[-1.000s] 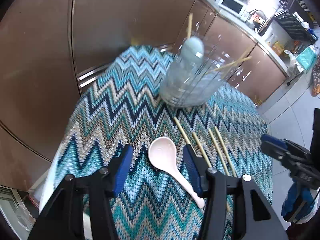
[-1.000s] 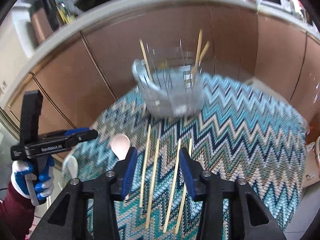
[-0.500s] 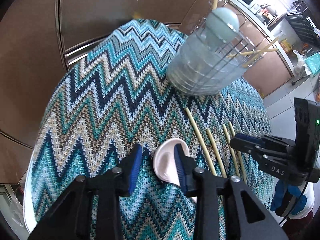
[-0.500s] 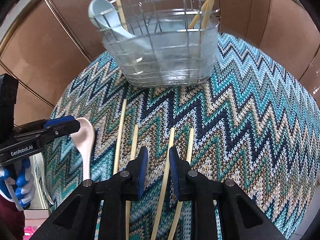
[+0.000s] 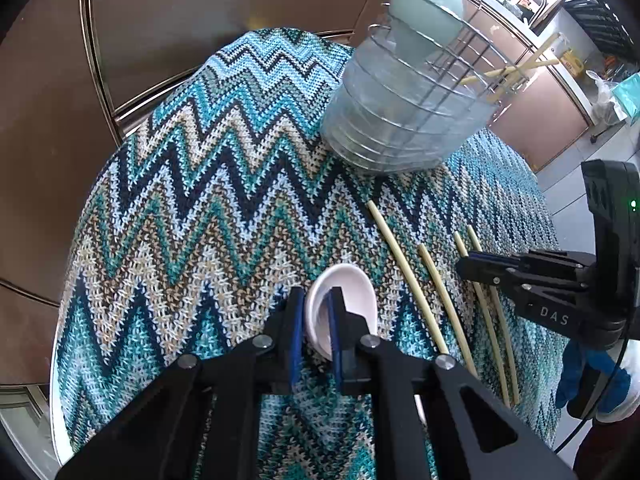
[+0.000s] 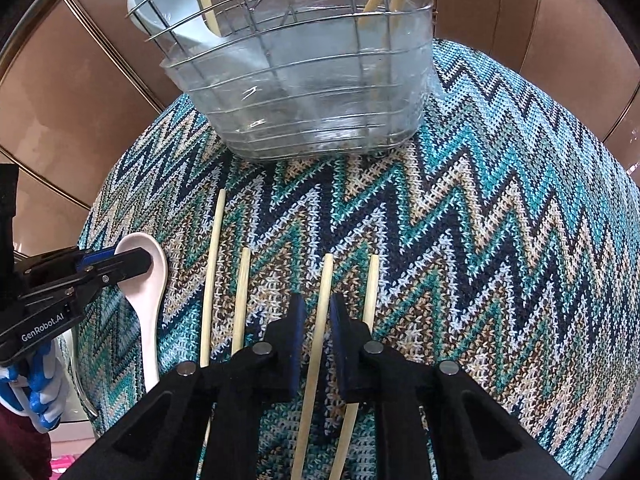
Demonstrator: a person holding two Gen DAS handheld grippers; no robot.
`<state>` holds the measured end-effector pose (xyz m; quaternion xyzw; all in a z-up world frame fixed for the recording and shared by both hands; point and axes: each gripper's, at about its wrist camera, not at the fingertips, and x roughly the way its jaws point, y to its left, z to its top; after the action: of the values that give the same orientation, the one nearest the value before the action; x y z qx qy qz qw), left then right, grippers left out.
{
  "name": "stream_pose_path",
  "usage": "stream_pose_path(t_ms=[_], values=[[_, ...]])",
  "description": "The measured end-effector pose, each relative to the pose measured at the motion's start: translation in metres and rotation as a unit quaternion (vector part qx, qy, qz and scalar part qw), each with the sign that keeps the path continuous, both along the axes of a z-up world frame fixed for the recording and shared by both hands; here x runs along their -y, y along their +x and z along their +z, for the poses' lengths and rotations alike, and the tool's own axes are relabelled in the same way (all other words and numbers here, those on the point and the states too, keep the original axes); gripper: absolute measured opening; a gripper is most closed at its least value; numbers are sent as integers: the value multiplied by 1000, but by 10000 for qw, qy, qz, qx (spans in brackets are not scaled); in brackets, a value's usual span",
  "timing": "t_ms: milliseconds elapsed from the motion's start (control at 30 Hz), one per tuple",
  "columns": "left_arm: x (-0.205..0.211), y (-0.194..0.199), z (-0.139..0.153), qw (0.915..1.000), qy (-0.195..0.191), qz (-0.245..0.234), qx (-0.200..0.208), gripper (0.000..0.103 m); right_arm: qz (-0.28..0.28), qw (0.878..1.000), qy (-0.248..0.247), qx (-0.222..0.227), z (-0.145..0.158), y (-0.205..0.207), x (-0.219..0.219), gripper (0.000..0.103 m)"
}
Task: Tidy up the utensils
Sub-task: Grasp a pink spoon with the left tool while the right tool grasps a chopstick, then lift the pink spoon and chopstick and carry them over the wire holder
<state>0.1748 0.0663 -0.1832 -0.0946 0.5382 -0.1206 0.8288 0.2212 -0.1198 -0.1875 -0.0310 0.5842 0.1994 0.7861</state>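
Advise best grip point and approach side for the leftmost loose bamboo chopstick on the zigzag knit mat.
Grip the leftmost bamboo chopstick mid-shaft, from straight above, jaws across its width. It lies flat and thin, its far end pointing at the wire utensil basket, with bare mat either side.

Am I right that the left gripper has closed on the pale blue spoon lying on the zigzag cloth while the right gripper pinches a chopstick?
Not quite: the spoon in the left gripper is pink-white, as the left wrist view shows. The pale blue spoon stands in the wire basket. The right gripper does pinch a chopstick.
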Motion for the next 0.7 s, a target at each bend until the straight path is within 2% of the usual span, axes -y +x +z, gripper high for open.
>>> stream_pose_path(t_ms=[367, 700], values=[[3, -16, 17, 9991, 242, -13, 346, 8, 32, 9984, 464, 308, 30, -28, 15, 6], [11, -51, 63, 9911, 707, 28, 1126, 7, 163, 9885, 904, 1205, 80, -82, 31, 6]])
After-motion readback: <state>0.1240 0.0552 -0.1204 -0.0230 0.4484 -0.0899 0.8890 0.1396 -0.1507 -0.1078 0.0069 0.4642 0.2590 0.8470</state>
